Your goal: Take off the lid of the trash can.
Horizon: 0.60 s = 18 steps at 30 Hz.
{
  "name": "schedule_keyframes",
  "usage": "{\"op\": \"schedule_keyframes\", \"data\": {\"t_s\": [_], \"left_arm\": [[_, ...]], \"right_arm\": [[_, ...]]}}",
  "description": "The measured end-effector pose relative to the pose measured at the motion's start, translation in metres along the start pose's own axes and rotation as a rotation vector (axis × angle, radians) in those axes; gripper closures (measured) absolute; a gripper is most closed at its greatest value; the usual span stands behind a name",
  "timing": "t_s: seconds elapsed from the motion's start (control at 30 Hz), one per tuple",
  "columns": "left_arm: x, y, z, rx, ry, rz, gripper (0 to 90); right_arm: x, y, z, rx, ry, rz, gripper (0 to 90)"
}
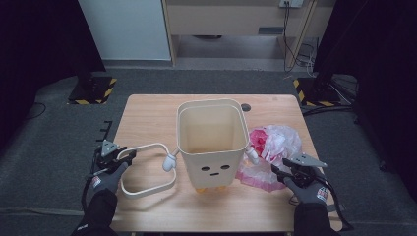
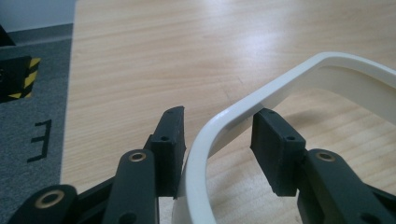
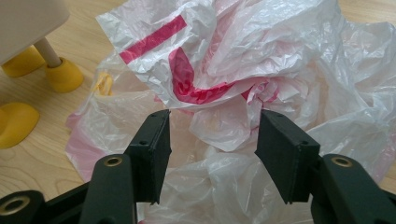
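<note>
Cream plastic bin with a face and yellow feet upright at table centre, inside bare, no liner fitted. Cream plastic ring frame off the bin, lying flat on the wooden table at 9 o'clock of the bin, one end just beside the bin's small white arm.

Left tongs at 9 o'clock edge of the ring; in the left gripper view the ring's curved rim passes between the jaws, touching or nearly touching both pads; whether clamped, cannot tell.

Crumpled white-and-red plastic bag heaped on the table at 3 o'clock of the bin, just beside it, unopened. Right tongs at the bag's 5 o'clock edge, jaws apart, film lying in front of and between them, pads not pressing.

Judgement: lining the bin looks barely begun. Ring removed: done. Left: pick up bag, open it, drape into bin, fold over the rim, seat ring back on top.
</note>
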<state>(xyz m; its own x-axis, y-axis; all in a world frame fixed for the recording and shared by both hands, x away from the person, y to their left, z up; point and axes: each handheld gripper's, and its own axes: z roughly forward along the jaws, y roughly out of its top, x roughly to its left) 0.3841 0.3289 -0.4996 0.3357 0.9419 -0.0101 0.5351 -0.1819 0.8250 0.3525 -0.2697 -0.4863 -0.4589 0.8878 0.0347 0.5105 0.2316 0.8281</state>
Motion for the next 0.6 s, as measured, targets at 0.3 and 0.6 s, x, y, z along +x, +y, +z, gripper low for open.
{"op": "schedule_keyframes", "data": {"t_s": [0.3,0.6], "left_arm": [[0.004,-0.011,0.007,0.072,-0.004,-0.015,52.5],[0.003,-0.018,0.012,0.148,-0.027,-0.011,41.1]], "right_arm": [[0.000,0.000,0.000,-0.004,0.001,0.006,44.5],[0.000,0.002,-0.002,-0.021,-0.002,0.022,45.2]]}}
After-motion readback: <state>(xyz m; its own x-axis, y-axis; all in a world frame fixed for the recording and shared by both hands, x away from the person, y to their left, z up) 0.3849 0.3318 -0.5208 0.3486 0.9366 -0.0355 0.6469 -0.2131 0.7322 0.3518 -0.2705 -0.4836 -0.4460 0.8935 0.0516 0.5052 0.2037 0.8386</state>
